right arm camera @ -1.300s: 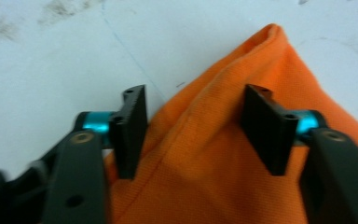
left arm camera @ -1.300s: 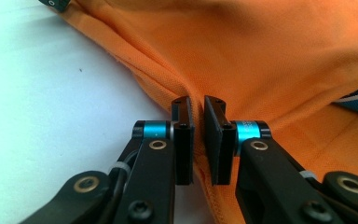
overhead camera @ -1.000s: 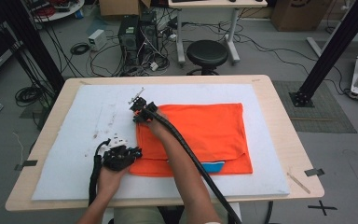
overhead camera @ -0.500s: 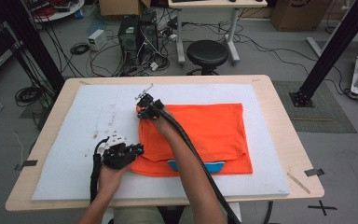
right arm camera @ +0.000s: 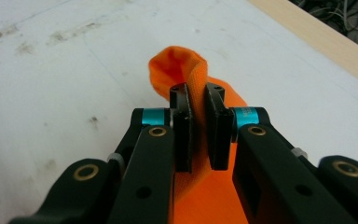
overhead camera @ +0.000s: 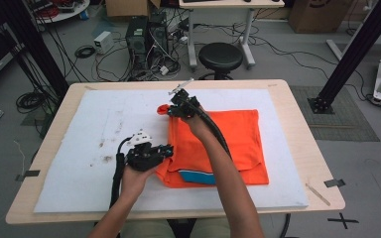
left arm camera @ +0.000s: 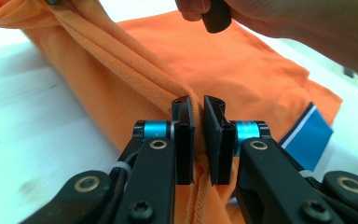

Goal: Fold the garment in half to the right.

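Since a second ago both hands have lifted the orange shirt's (overhead camera: pixel 223 144) left edge off the white mat (overhead camera: pixel 84 148) on the worktop (overhead camera: pixel 297 99). Right tongs (overhead camera: pixel 171 110), whose jaws have just been closing, pinch the corner at 12 o'clock; left tongs (overhead camera: pixel 167 150) clamp the hem at 7 o'clock.

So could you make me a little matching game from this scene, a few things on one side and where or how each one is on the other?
Things:
1. left hand-held gripper
2. right hand-held gripper
3. blue patch
4. stool

States or places:
A. on the floor beyond the table
B. pinching the far corner of the orange shirt
C. peeking out at the shirt's near edge
D. pinching the shirt's near left edge

Pairs: 1-D, 2-B, 3-C, 4-A
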{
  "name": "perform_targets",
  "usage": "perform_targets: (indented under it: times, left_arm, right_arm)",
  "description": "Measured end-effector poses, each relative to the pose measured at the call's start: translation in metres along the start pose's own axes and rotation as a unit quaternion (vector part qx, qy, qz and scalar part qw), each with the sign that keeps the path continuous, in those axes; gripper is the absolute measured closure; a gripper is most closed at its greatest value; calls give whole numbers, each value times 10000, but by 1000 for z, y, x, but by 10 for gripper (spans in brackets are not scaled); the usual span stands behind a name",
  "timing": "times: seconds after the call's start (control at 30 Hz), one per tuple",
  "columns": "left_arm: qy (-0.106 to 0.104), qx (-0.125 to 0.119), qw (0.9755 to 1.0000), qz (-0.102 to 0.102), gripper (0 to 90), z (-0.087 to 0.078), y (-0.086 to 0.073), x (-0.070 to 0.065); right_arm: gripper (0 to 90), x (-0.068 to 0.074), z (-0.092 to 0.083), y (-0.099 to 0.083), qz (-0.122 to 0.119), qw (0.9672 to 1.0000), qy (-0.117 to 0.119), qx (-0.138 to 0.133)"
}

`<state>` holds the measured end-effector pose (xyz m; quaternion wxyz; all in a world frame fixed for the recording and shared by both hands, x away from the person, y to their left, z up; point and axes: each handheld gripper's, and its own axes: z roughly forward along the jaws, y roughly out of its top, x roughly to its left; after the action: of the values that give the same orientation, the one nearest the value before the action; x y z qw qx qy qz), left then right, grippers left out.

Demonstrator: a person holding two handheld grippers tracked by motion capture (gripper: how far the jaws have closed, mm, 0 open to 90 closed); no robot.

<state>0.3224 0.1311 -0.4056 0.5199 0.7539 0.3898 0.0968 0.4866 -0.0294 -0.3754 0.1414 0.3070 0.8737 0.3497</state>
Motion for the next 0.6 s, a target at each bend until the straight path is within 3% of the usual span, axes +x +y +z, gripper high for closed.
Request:
perform_targets:
  times: [0.4, 0.6]
  left_arm:
    - [-451, 106, 9988, 125, 824, 44, 30, -38]
    - [-629, 252, 9975, 219, 823, 72, 44, -60]
  right_arm:
    - [836, -44, -53, -38, 404, 9984, -372, -141]
    - [836, -63, -72, -57, 505, 9969, -605, -75]
